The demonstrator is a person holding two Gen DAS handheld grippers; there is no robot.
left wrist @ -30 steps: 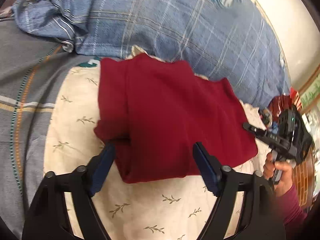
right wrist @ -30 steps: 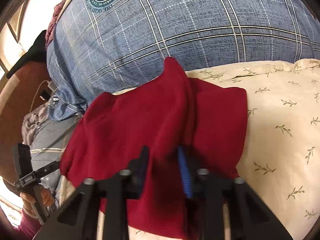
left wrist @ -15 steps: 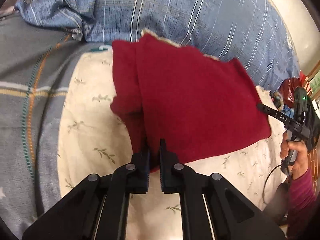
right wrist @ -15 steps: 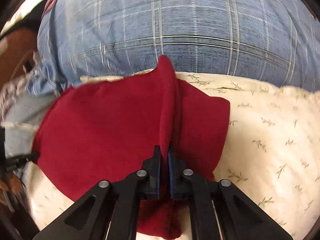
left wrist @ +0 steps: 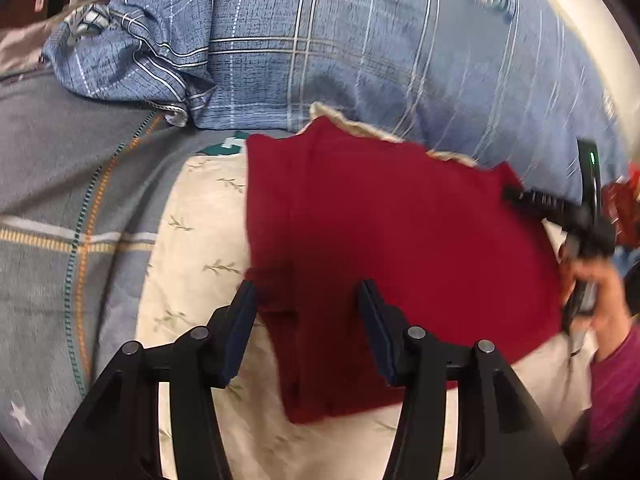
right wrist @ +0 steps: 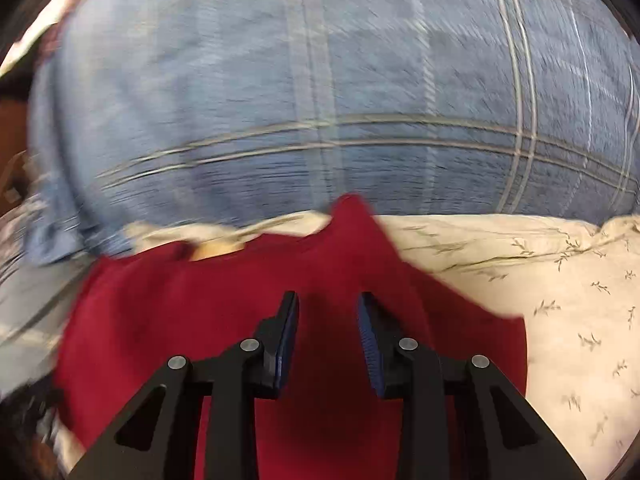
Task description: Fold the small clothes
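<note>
While your left gripper (left wrist: 306, 312) sits with jaws spread wide above the near edge of the red garment (left wrist: 392, 248), nothing is pinched between its blue pads (left wrist: 240, 320). Your right gripper (right wrist: 328, 328) is also spread, jaws apart over the red garment (right wrist: 224, 320), gripping nothing. Red garment lies folded flat on the cream leaf-print pillow (left wrist: 196, 248), a narrower folded strip running along its left side toward the left gripper. Blue plaid bedding (left wrist: 360, 52) bunches up just behind the garment's far edge. Grey quilt (left wrist: 60, 200) lies left of the pillow. In the left wrist view your right hand (left wrist: 596, 292) holds the right gripper at the garment's right edge. Right wrist view is motion-blurred.
</note>
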